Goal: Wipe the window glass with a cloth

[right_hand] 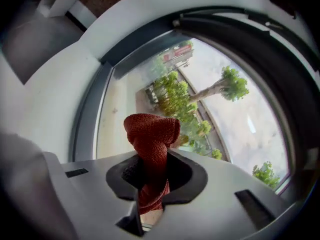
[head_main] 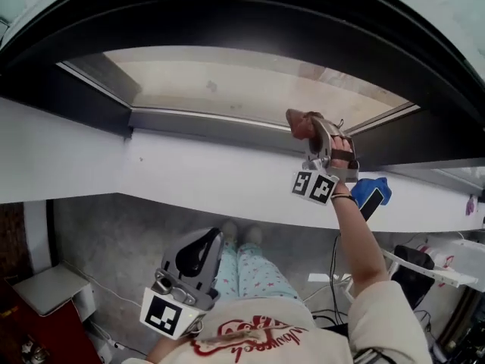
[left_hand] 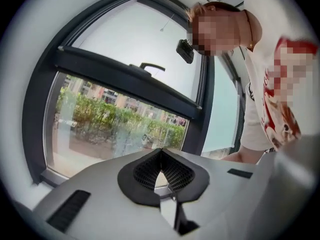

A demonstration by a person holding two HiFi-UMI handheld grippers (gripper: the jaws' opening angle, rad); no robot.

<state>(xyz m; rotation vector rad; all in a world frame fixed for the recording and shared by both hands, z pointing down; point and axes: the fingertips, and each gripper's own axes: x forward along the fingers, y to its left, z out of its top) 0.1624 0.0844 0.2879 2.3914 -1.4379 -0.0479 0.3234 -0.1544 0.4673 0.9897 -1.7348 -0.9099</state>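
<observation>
R gripper (head_main: 306,130) is raised to the window glass (head_main: 227,86), held at the end of the person's outstretched arm (head_main: 362,241). Its jaws are clamped on a rust-red cloth (head_main: 298,121). In the right gripper view the cloth (right_hand: 151,144) runs up btwn the black jaw pads of the R gripper (right_hand: 152,173). Its bunched, folded-over end sticks out past the tips twd the pane (right_hand: 230,124), w/ a short tail hanging behind the jaws. In the head view the cloth end sits at the pane's lower edge, rt side, just above the dark frame rail (head_main: 189,120). Whether the fabric actually touches the glass can't be told. L gripper (head_main: 198,255) hangs low by the person's torso, well apart from the window and below the white sill (head_main: 189,174). In its own view the L gripper (left_hand: 161,171) has its jaw tips pressed together w/ nothing btwn them. It points up at the window's lower pane (left_hand: 110,129), w/ green shrubs outside and a black window handle (left_hand: 151,65) on the crossbar above. A blue item (head_main: 373,190) lies on the sill near the R forearm.
</observation>
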